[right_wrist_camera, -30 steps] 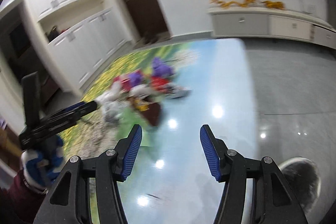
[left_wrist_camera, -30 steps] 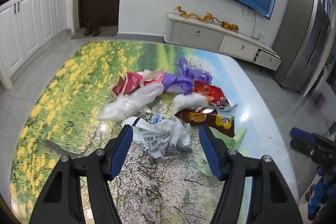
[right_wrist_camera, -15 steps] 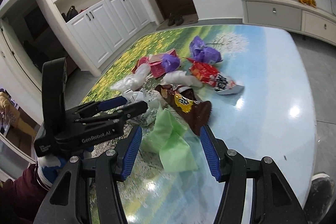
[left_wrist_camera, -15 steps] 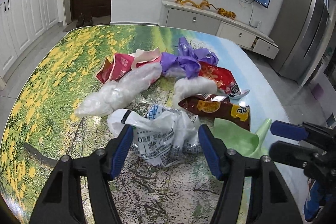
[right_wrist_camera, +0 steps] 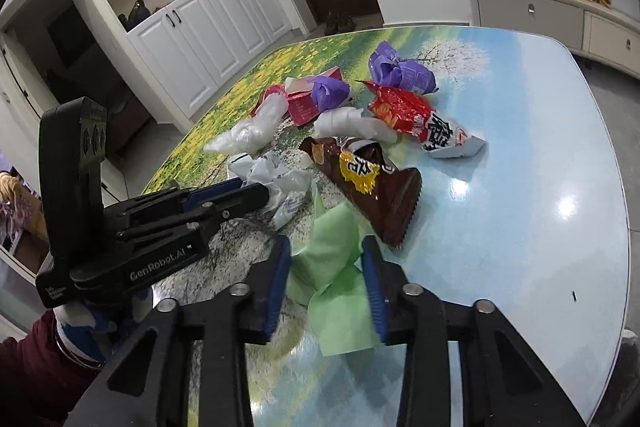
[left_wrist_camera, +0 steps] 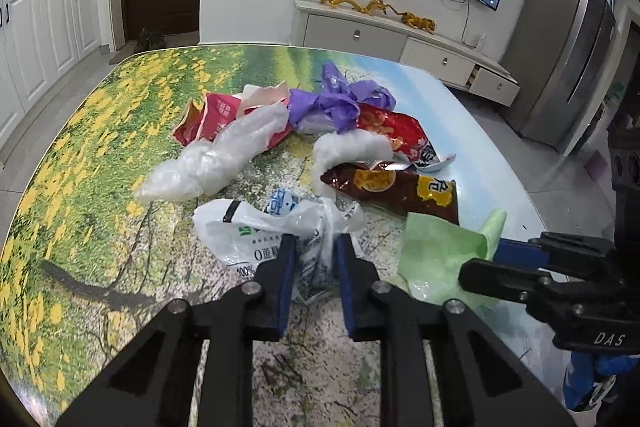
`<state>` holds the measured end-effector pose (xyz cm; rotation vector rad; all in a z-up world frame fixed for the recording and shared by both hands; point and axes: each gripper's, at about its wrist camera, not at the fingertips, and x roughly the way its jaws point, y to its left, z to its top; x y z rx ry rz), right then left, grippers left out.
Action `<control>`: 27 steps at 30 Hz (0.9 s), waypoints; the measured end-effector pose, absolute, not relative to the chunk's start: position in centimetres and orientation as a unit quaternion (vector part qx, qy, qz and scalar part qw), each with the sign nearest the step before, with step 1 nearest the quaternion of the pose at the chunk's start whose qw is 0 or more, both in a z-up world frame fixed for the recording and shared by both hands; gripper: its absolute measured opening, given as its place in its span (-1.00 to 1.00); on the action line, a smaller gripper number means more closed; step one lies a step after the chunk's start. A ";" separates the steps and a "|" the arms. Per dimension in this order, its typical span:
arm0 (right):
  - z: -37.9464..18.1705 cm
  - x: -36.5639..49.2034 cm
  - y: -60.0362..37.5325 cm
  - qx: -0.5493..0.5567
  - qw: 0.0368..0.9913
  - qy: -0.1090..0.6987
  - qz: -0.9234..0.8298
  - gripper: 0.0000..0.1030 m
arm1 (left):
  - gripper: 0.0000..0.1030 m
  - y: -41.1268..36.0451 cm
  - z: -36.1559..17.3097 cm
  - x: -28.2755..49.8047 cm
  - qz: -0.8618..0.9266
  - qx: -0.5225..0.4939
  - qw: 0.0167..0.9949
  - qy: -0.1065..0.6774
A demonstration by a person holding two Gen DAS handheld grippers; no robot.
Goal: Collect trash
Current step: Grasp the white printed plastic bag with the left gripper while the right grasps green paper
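Note:
A heap of trash lies on the picture-printed table (left_wrist_camera: 80,187). My left gripper (left_wrist_camera: 313,247) is shut on a crumpled white printed plastic bag (left_wrist_camera: 248,231), which also shows in the right wrist view (right_wrist_camera: 280,183). My right gripper (right_wrist_camera: 325,259) has its jaws partly closed around a green plastic bag (right_wrist_camera: 336,267), also in the left wrist view (left_wrist_camera: 440,251); the jaws look close to it on both sides. Behind lie a brown snack packet (left_wrist_camera: 396,187), a red snack packet (left_wrist_camera: 388,127), purple bags (left_wrist_camera: 340,99), a clear plastic bag (left_wrist_camera: 216,155) and a red carton (left_wrist_camera: 212,115).
The table's right edge (right_wrist_camera: 616,227) is close to the trash, with grey floor beyond. A TV cabinet (left_wrist_camera: 400,39) and a fridge (left_wrist_camera: 568,59) stand past the far edge. White cupboards (right_wrist_camera: 192,27) line the left wall.
Both grippers moved in on the trash and closed: the left one onto the white printed bag, the right one swung over from the floor side and narrowed around the green bag.

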<state>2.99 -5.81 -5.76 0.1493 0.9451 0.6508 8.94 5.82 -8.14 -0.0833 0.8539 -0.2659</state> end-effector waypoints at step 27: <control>-1.2 -4.6 -17.8 0.114 0.894 0.364 0.235 -0.43 | -0.67 3.6 -0.3 1.7 -0.176 -0.069 0.923 0.335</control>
